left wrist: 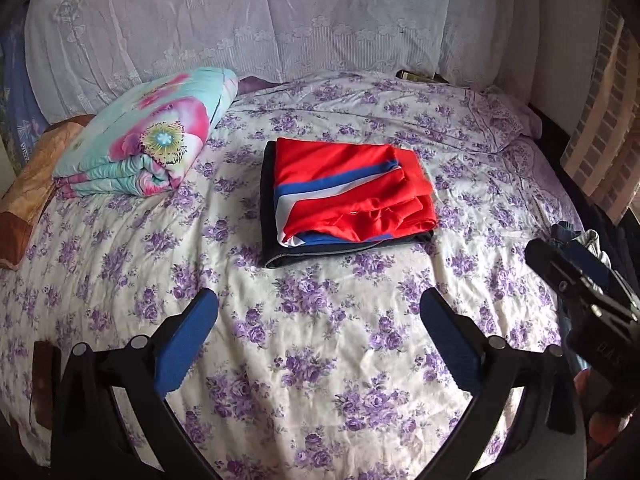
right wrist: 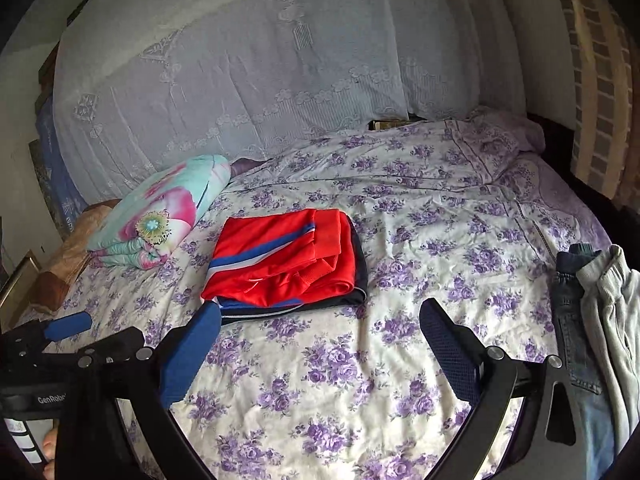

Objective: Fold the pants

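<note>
Here the bed fills nearly everything I see, its cover white with purple flowers, and a pale lace curtain hangs behind it. At the back left of the bed sits a folded quilt in turquoise and pink, with a brownish blanket just beside it at the bed's edge. Near the middle of the bed lie the pants, red with blue and white stripes, folded into a neat rectangle on top of a dark garment that shows along their left and near edges. In my right wrist view, jeans and a grey garment lie side by side, touching, at the right edge of the bed, well apart from the folded pile. My left claw hangs above the flowered cover on the near side of the pants, its blue fingers spread wide with nothing between them. My right claw is likewise spread wide and holds nothing; its left fingertip lines up with the near corner of the pile, though I cannot tell whether it touches. Each claw shows at the edge of the other's view.
</note>
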Demonstrator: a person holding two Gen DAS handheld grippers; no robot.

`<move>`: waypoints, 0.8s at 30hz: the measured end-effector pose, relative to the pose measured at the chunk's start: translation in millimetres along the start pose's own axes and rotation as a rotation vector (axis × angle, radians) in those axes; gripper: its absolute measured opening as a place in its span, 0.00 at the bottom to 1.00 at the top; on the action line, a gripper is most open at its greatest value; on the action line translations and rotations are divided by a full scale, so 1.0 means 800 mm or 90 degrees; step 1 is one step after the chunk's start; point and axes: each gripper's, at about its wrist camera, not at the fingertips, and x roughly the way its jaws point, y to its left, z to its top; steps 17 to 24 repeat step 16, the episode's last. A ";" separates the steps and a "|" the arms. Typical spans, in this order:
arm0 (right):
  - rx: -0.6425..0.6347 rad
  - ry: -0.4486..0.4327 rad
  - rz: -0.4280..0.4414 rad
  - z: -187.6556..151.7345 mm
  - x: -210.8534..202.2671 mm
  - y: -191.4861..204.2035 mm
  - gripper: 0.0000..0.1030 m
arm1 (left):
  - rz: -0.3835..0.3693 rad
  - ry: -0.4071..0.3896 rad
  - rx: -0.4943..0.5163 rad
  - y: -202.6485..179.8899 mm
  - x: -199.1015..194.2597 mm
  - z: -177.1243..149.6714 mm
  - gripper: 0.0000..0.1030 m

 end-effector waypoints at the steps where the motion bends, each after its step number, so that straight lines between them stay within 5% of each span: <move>1: -0.001 0.005 0.002 -0.003 0.001 0.001 0.97 | 0.000 -0.005 -0.004 0.000 -0.001 -0.001 0.96; 5: -0.012 -0.007 0.004 -0.001 -0.003 0.006 0.97 | 0.015 -0.044 -0.005 0.002 -0.010 0.000 0.95; 16: -0.043 -0.018 0.011 0.005 -0.002 0.021 0.97 | -0.060 0.001 -0.041 0.011 -0.002 -0.007 0.95; 24: -0.043 -0.018 0.011 0.005 -0.002 0.021 0.97 | -0.060 0.001 -0.041 0.011 -0.002 -0.007 0.95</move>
